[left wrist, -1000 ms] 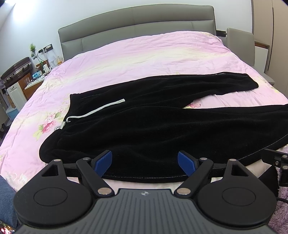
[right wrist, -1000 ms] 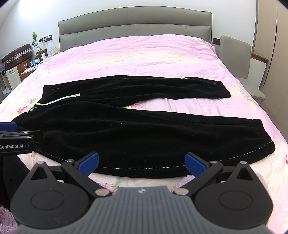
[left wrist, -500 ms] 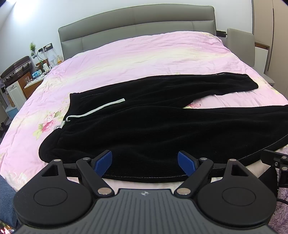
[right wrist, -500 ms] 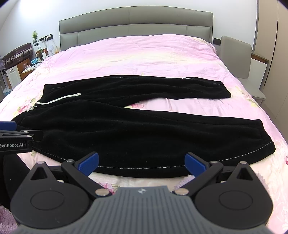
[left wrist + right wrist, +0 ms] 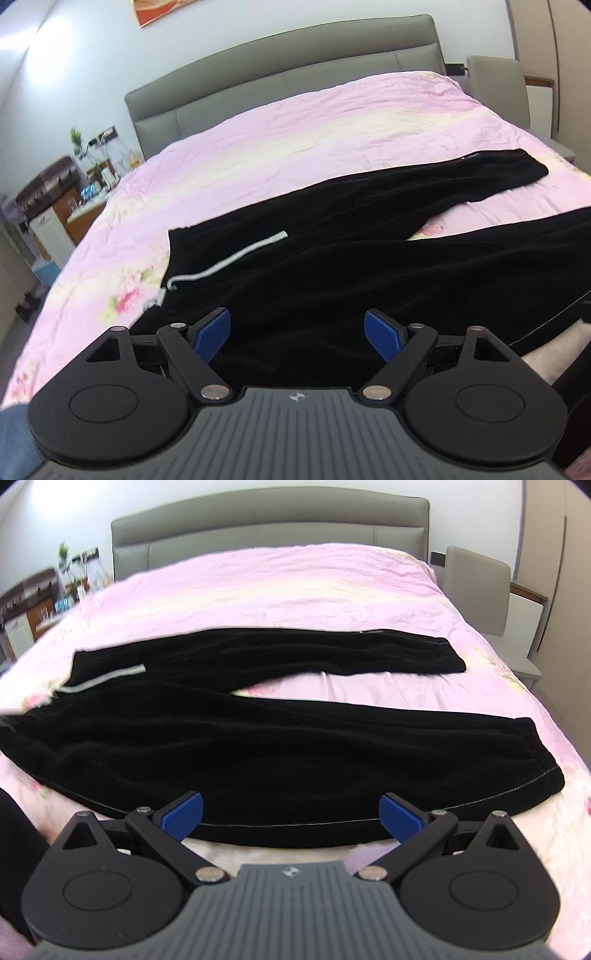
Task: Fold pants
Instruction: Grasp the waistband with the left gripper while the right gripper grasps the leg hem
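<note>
Black pants (image 5: 332,266) lie flat on a pink floral bedspread (image 5: 295,140), waist to the left, legs spread apart toward the right. A white drawstring (image 5: 229,258) crosses the waist. My left gripper (image 5: 297,334) is open, its blue fingertips over the near waist part of the pants, nothing between them. In the right wrist view the same pants (image 5: 280,746) show both legs, the near leg's cuff (image 5: 543,764) at the right. My right gripper (image 5: 291,814) is open just above the near leg's lower hem edge.
A grey padded headboard (image 5: 269,524) stands at the far end of the bed. A nightstand with a plant and small items (image 5: 85,173) sits at the left. A grey chair (image 5: 476,587) is at the right, beside the bed.
Both grippers have moved forward and lower toward the pants. The left one has tilted and now covers the near edge of the waist. The pants have not moved.
</note>
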